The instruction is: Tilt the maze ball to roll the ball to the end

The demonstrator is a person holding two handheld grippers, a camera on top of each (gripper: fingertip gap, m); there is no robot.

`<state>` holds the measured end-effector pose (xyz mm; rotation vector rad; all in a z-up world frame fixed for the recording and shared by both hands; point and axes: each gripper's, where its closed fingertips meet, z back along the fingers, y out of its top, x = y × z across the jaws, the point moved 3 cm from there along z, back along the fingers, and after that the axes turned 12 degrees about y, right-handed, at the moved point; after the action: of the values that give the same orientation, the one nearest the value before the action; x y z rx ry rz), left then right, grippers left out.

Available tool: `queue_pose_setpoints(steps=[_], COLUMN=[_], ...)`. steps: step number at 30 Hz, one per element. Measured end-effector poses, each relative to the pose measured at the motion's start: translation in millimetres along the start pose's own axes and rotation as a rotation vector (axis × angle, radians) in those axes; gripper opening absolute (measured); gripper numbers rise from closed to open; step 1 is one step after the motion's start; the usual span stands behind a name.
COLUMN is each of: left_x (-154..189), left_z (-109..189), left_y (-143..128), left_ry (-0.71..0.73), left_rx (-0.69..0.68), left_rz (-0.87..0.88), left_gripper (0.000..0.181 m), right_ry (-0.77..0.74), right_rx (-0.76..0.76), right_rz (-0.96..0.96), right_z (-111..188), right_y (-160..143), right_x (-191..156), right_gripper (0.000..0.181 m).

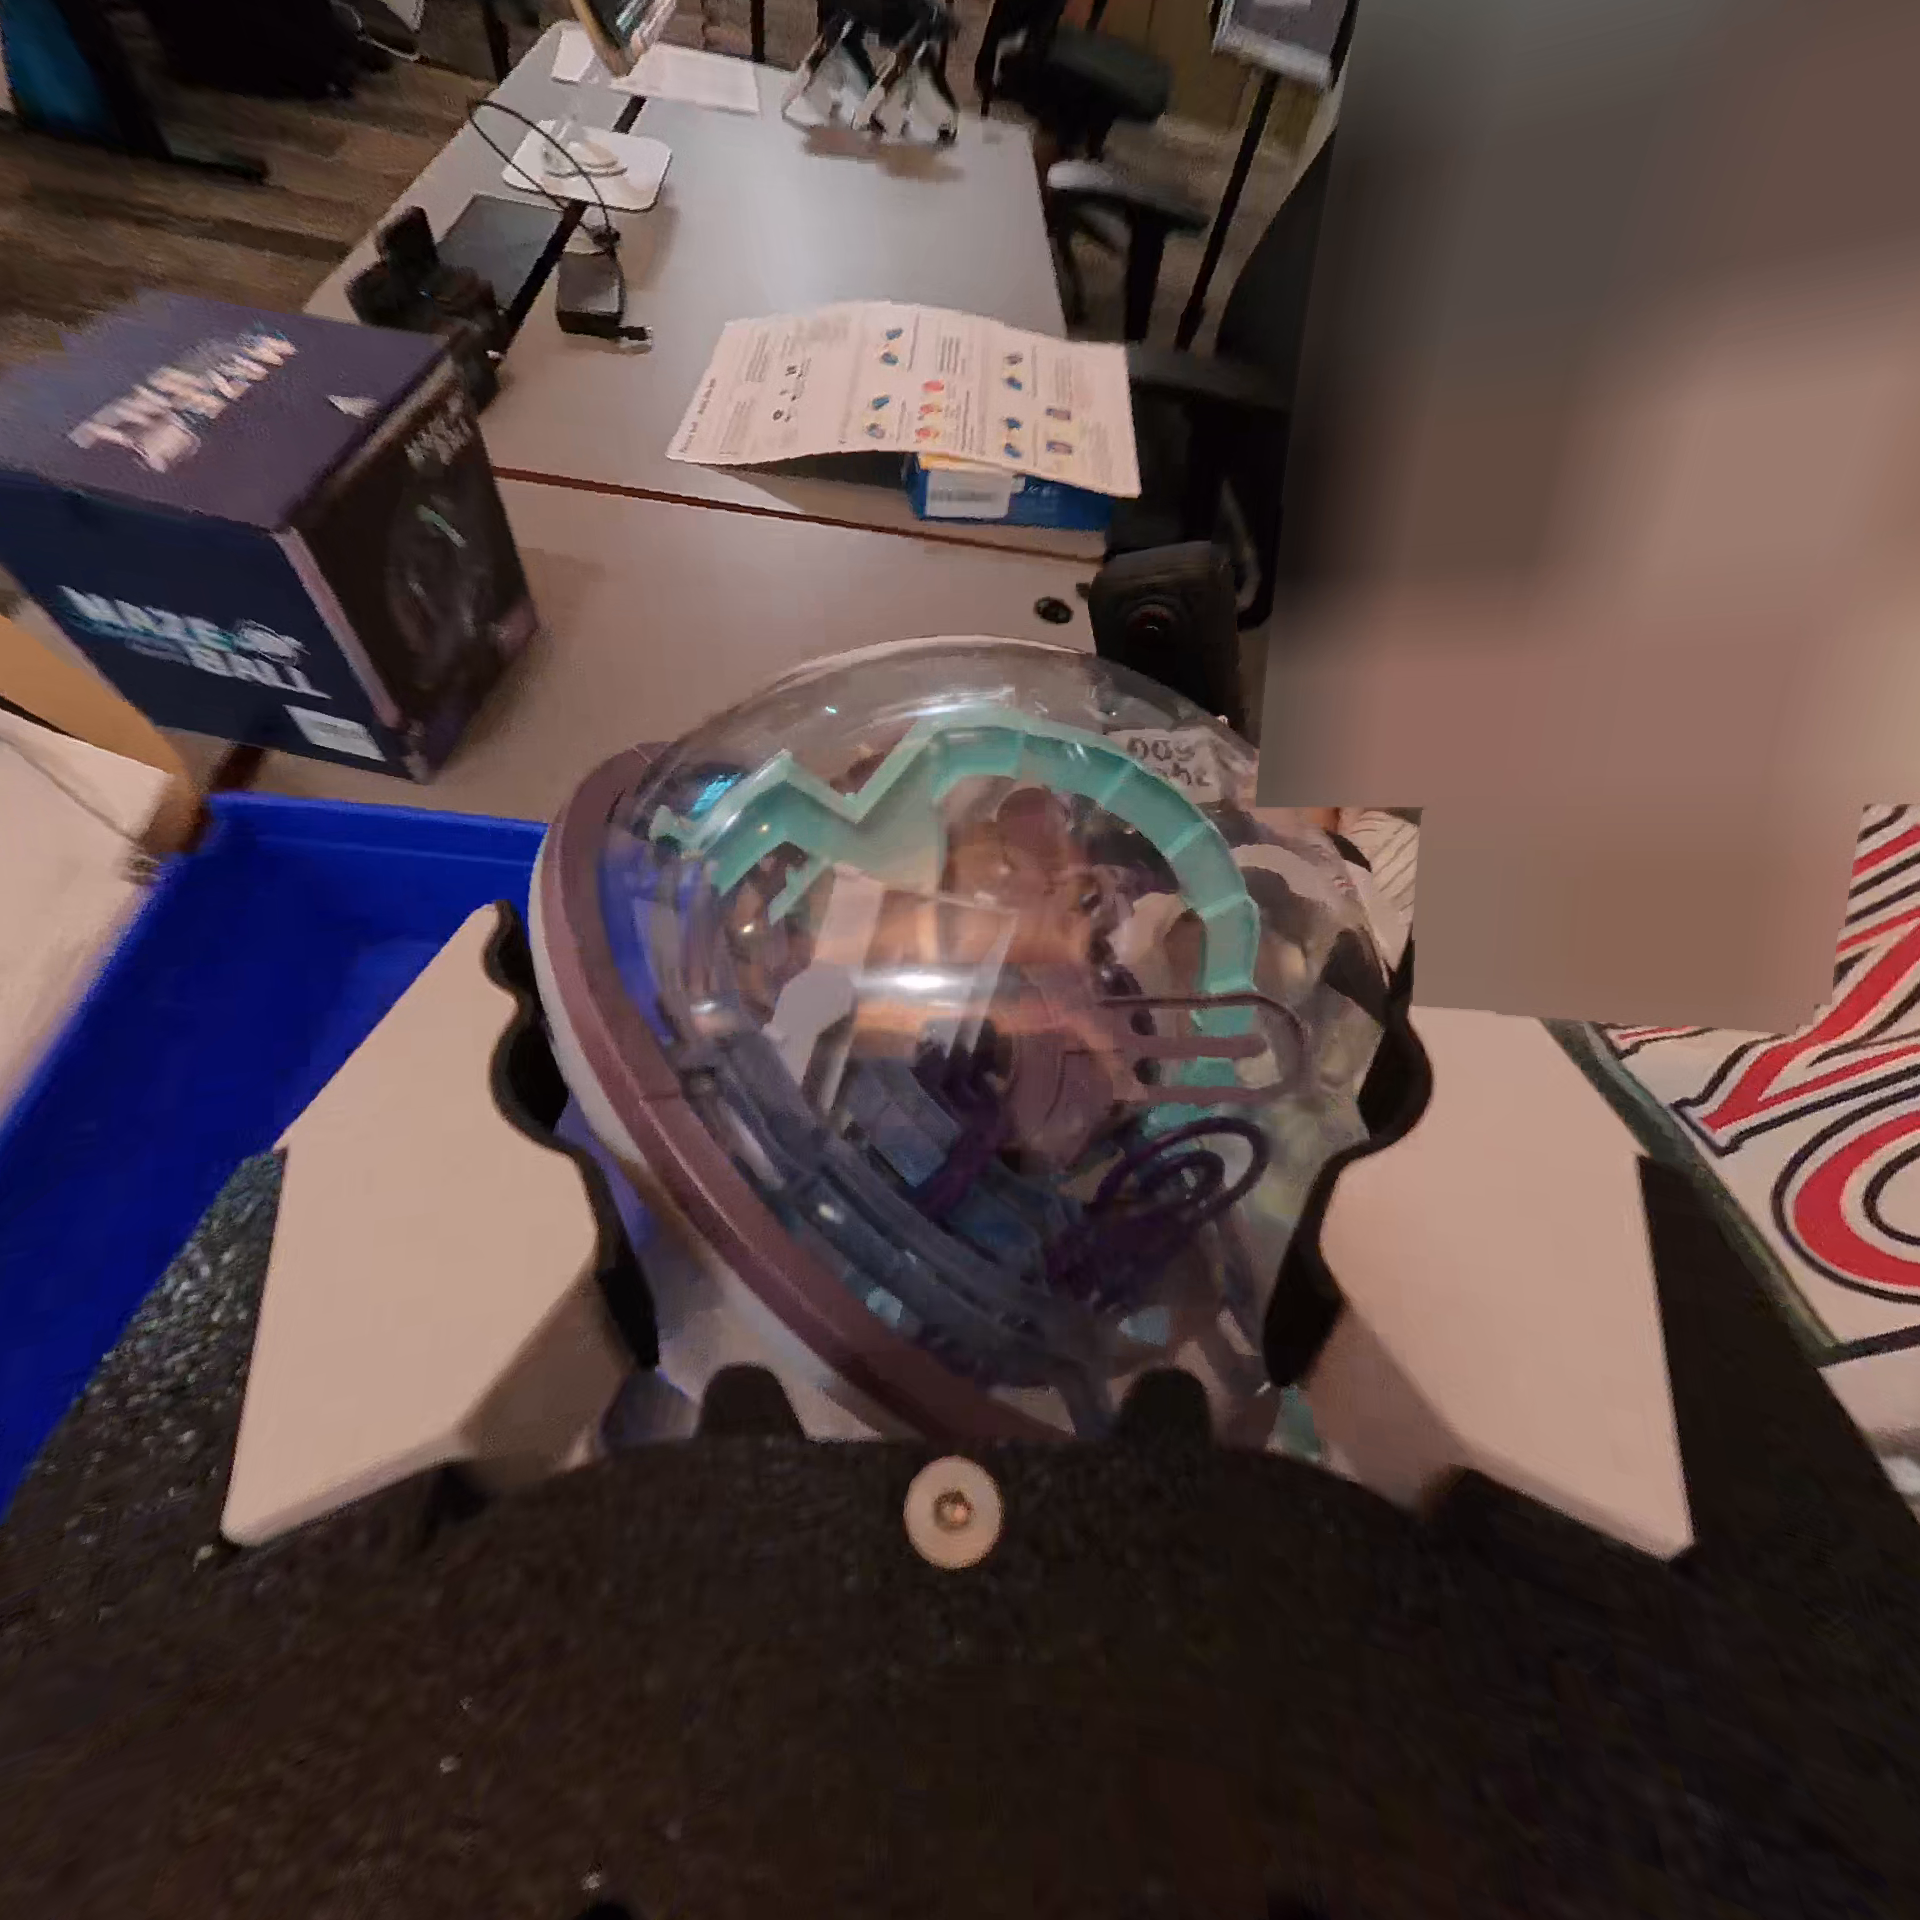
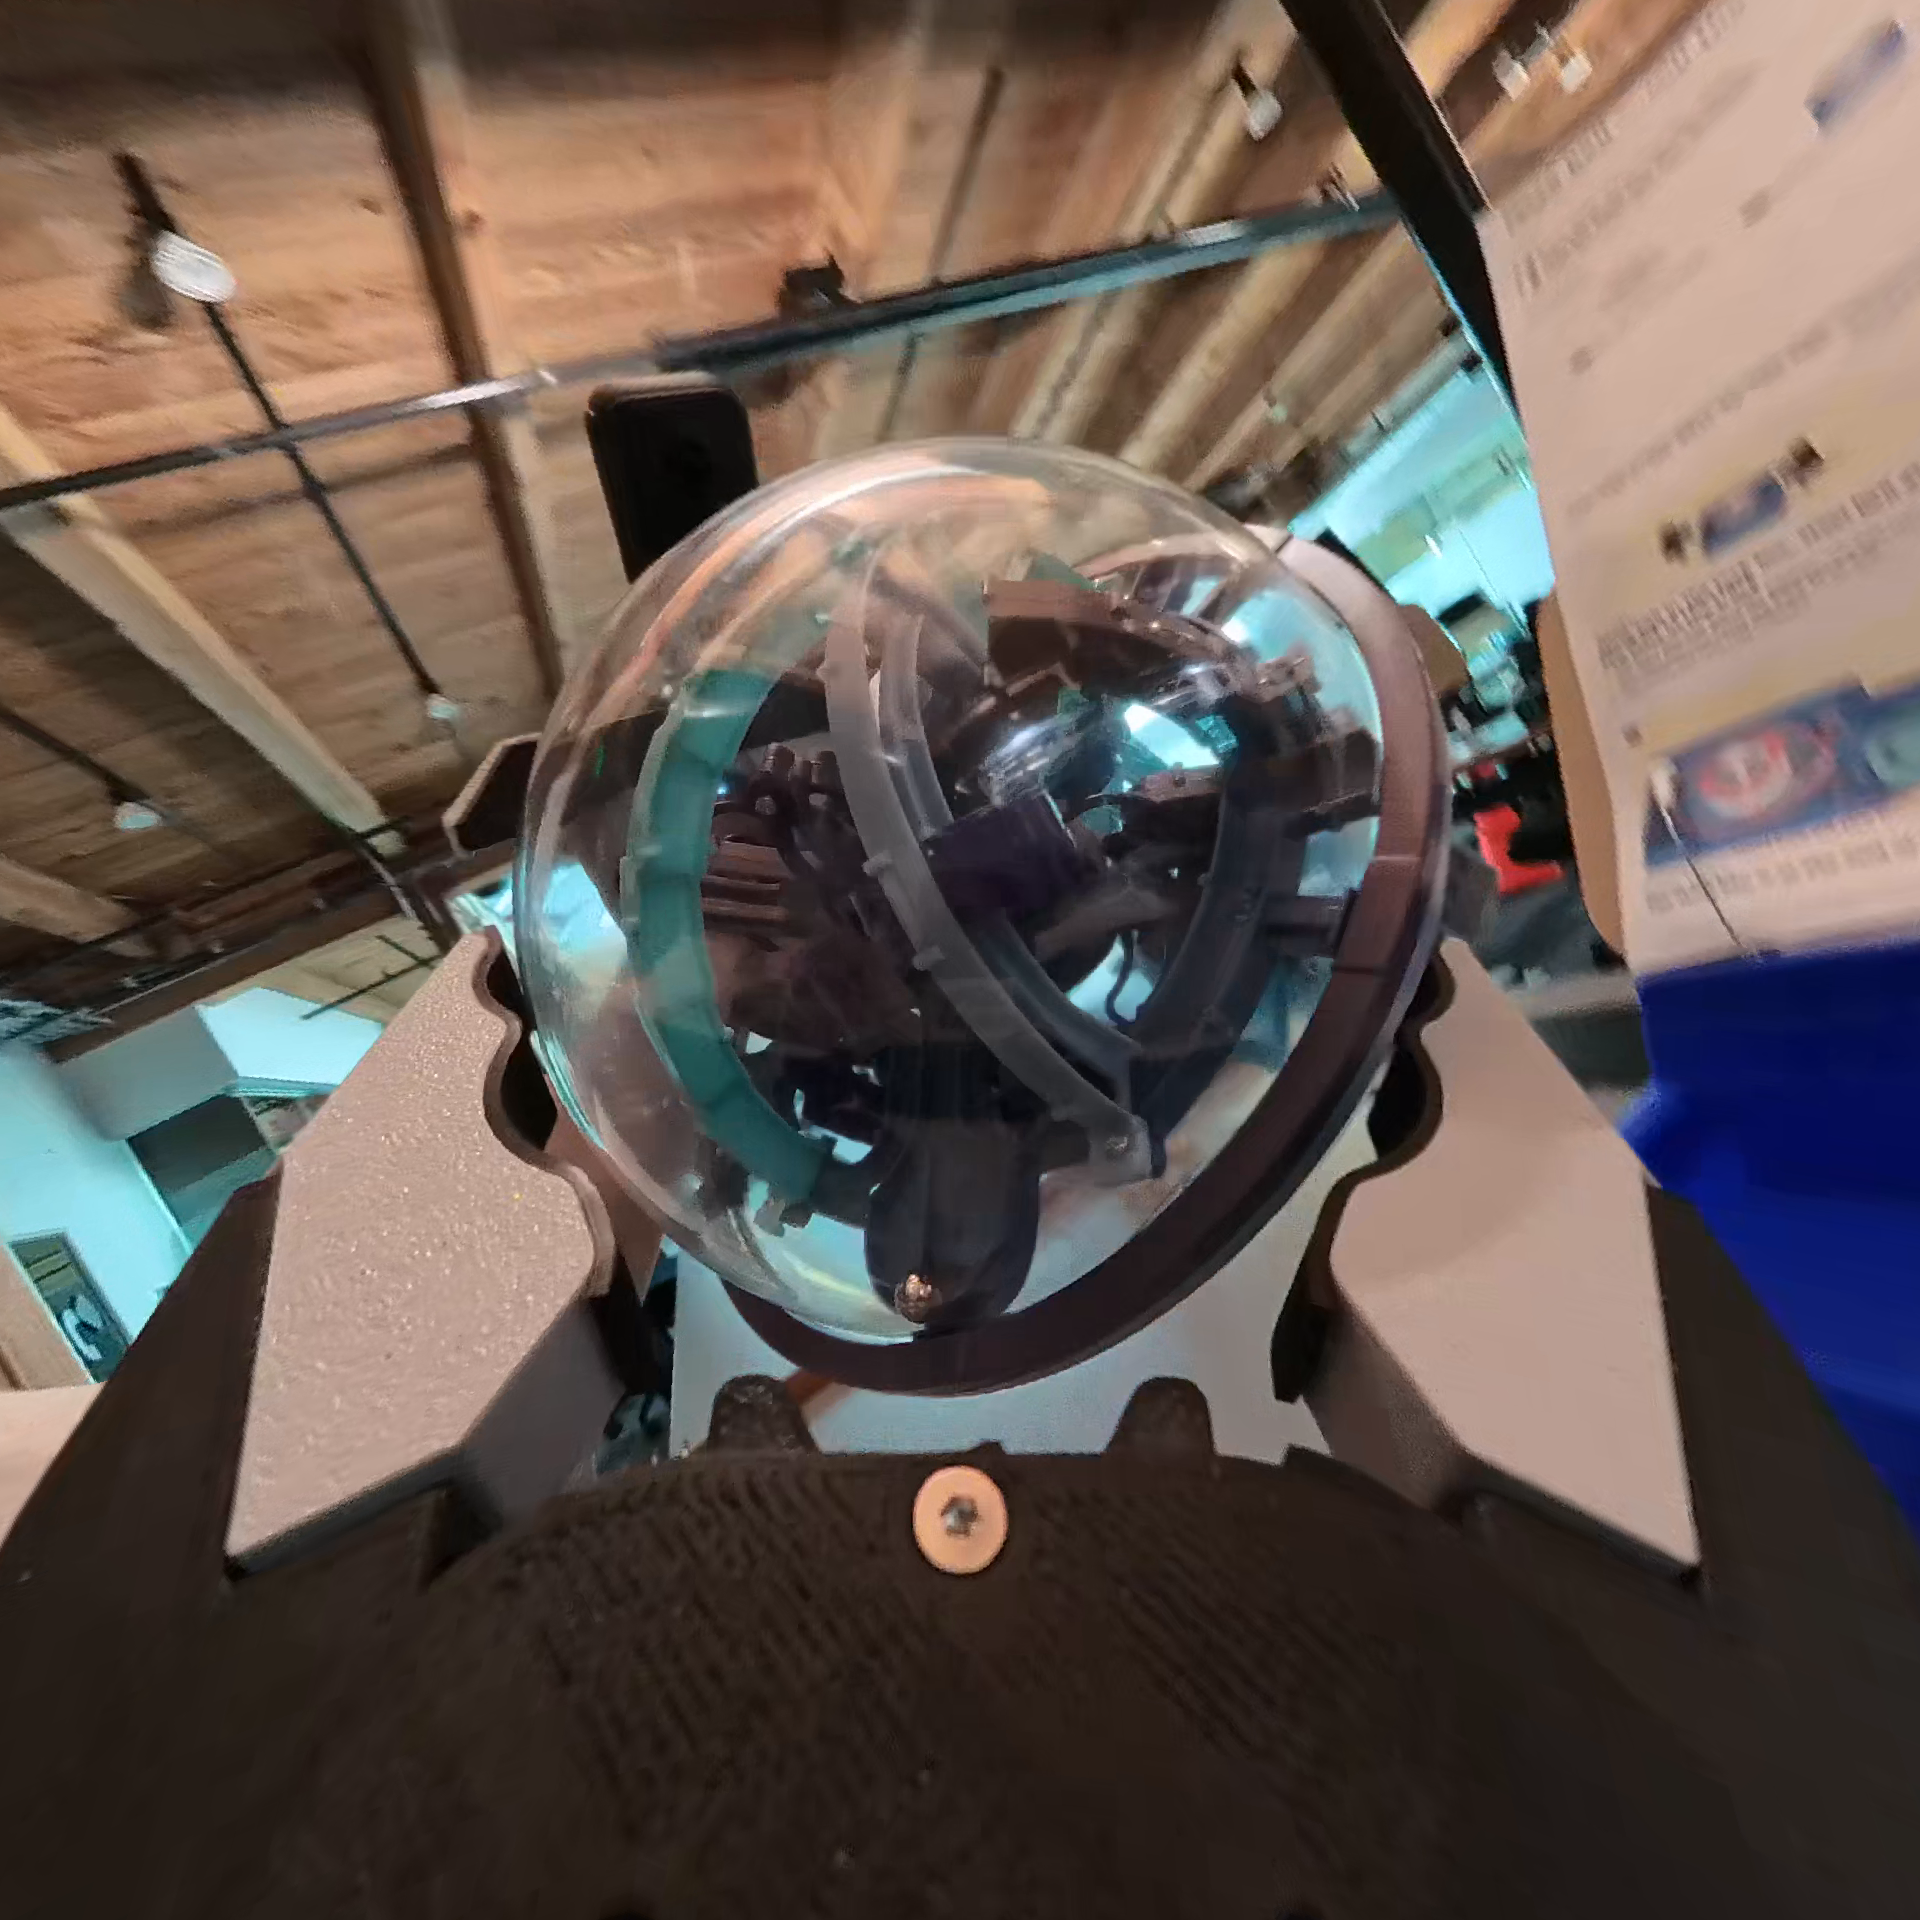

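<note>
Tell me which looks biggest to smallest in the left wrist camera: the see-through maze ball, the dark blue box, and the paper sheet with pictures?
1. maze ball, though it sits right at the camera, held by the left gripper.
2. dark blue box.
3. paper sheet, though it lies farthest away.

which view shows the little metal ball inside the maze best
The right wrist view. The little metal ball sits in plain sight at the bottom of the clear maze ball, just above its dark rim. In the left wrist view the maze ball fills the middle, but I cannot pick out the metal ball among its tracks.
</note>
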<state>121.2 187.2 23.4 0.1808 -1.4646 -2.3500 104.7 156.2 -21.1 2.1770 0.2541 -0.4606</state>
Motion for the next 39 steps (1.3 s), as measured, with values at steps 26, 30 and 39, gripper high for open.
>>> queue_pose_setpoints(steps=[26, 30, 39], left_x=[32.1, 35.6, 43.5], left_z=[-18.2, 3.9, 25.8], left_y=[-94.1, -51.5, 20.4], left_ry=[0.072, 0.193, 0.284], left_rx=[0.181, 0.177, 0.123], left_rz=[0.043, -0.168, -0.512], left_gripper=[0.15, 0.15, 0.149], right_ry=[0.03, 0.208, 0.408], right_rx=[-0.307, -0.145, 0.102], right_rz=[-0.049, 0.122, 0.368], right_z=[55.7, 25.0, -15.5], right_y=[-84.2, -51.2, 8.6], right_x=[-2.2, -8.7, -21.6], right_gripper=[0.158, 0.158, 0.158])
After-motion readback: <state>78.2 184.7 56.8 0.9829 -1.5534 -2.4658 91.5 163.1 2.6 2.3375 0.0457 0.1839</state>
